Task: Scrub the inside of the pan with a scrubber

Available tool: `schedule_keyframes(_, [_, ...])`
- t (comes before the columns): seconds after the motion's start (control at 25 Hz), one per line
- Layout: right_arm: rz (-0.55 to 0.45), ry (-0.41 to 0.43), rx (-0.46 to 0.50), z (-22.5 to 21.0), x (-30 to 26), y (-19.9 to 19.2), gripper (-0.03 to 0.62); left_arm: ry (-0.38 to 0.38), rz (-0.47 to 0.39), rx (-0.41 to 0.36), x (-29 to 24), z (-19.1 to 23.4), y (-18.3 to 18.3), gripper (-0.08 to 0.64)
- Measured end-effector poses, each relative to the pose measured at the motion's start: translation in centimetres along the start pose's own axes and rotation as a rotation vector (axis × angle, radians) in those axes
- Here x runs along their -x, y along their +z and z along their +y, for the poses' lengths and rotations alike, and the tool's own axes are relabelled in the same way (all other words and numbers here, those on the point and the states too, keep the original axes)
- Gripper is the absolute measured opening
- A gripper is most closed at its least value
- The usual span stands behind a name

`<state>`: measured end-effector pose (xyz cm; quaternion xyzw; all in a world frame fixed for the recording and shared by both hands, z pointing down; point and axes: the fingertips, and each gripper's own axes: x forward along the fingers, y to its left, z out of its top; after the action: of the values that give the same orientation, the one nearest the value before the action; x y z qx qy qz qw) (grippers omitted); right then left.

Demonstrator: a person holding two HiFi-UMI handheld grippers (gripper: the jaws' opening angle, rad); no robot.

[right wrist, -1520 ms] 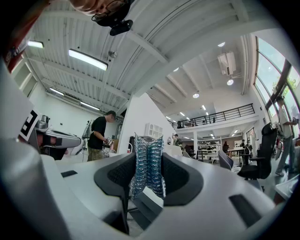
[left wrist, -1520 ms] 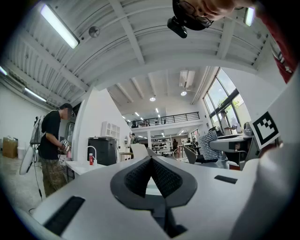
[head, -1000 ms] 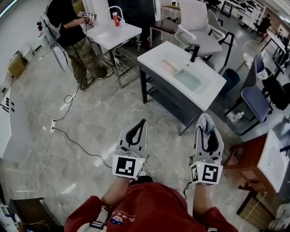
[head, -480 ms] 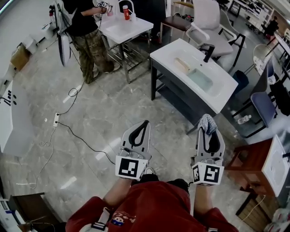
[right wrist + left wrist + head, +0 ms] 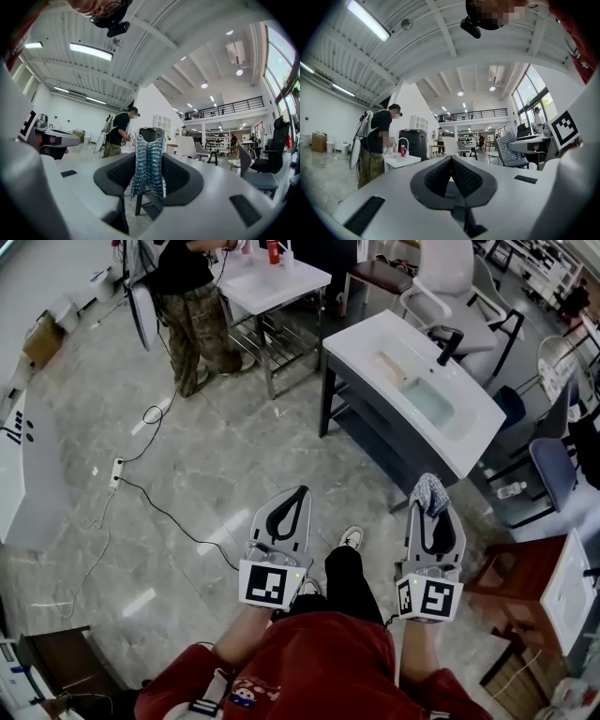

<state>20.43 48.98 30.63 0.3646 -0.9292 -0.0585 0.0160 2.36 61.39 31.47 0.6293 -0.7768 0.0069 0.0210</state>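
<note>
Two grippers are held out over the grey floor, well apart from the white sink table (image 5: 367, 341) ahead. The left gripper (image 5: 299, 491) has its jaws pressed together with nothing between them. The right gripper (image 5: 428, 505) is clamped on the scrubber (image 5: 148, 164), a wad of shiny metal mesh squeezed flat between the pads and bulging out past the tips. No pan can be made out from here; a pale tan thing (image 5: 398, 367) lies beside the basin (image 5: 431, 401) near the black faucet (image 5: 448, 341), but what it is I cannot tell. The step in hand looks like the approach, with scrubbing not yet begun. To do it well, the squeeze on the mesh should stay firm, since the wad is soft and could slip. Once the pan is found, the empty left gripper would best steady its rim or handle, so only the bulging mesh, not the jaw tips, rubs the inside.
</note>
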Motion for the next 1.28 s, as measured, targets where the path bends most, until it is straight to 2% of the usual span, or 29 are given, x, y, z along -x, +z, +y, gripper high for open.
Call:
schedule_keyframes(0.24, [-0.015,0.011,-0.041,-1.5,-4.3,-1.0,0.184,0.018,0.006,-0.027,-3.9,1.0,0.1,0.012])
schedule_keyframes(0.48, [-0.02,0.007,-0.069,-4.9,-10.5,-1.4,0.184,0.004,0.016,-0.041,-11.1,1.4,1.1,0.012])
schedule_keyframes(0.84, [-0.023,-0.048,-0.066,-14.5,-18.9,-1.4,0.184,-0.057,-0.002,-0.074,-24.3,-0.8,3.6,0.012])
schedule_keyframes(1.04, [-0.012,-0.095,-0.08,-20.2,-22.4,-2.7,0.184,-0.109,-0.1,-0.063,-31.8,-3.4,5.2,0.012])
schedule_keyframes(1.2, [-0.018,-0.122,-0.073,-23.5,-24.3,-3.4,0.184,-0.147,-0.056,-0.062,-35.5,-5.3,4.2,0.012])
schedule_keyframes(1.28, [-0.019,-0.139,-0.071,-24.9,-24.9,-3.9,0.184,-0.163,-0.072,-0.068,-37.2,-5.9,4.2,0.012])
